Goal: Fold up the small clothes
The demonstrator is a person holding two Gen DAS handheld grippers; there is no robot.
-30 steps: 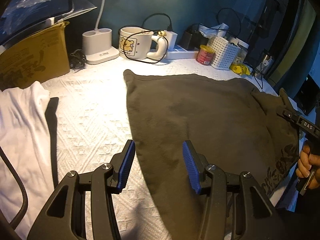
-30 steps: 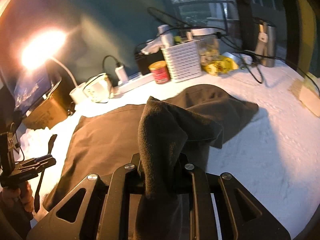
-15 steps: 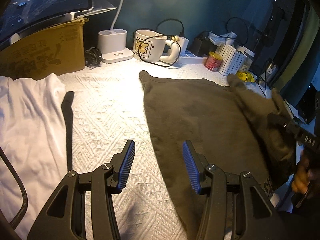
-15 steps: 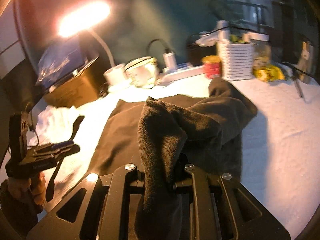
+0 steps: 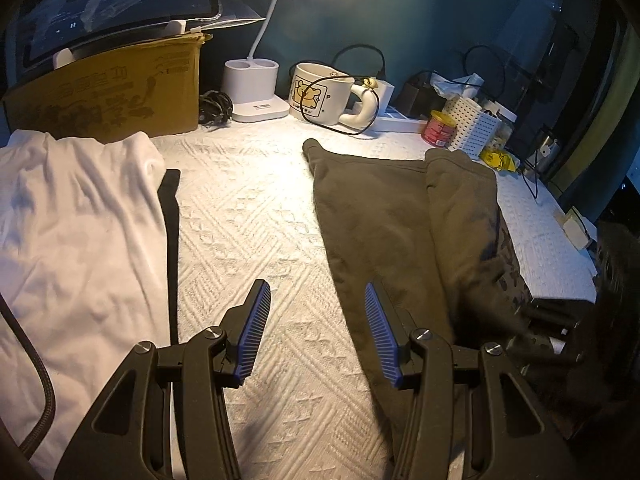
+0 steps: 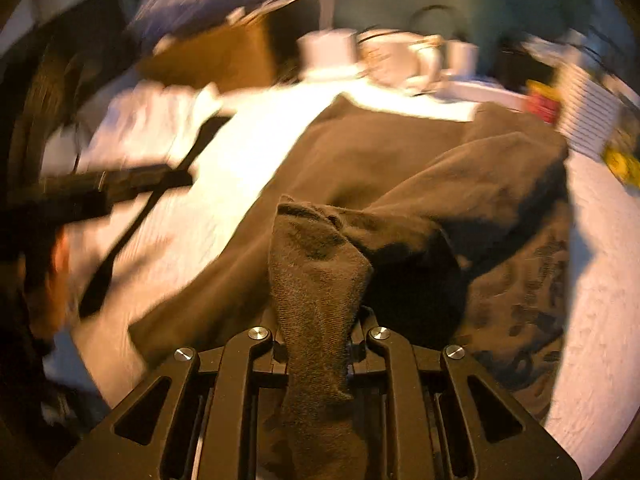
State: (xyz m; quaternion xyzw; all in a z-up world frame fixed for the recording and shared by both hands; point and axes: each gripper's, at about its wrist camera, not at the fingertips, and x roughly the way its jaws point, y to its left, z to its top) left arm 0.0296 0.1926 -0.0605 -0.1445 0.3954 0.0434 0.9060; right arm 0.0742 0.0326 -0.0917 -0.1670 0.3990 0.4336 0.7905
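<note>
Dark teal wall, lamp-lit bench in white textured cover.
Lamp glare top centre; white gooseneck rises from lamp base. Back edge clutter: cardboard box with dark screen on top, bear mug, power strip, red tin, white perforated basket. Right side dark.

Looks like a home desk or bedroom corner, lit by a white lamp against a dark teal wall. Along the back edge of the white textured cloth: a cartoon mug, power strip, red tin, cardboard box with a tablet on top.
</note>
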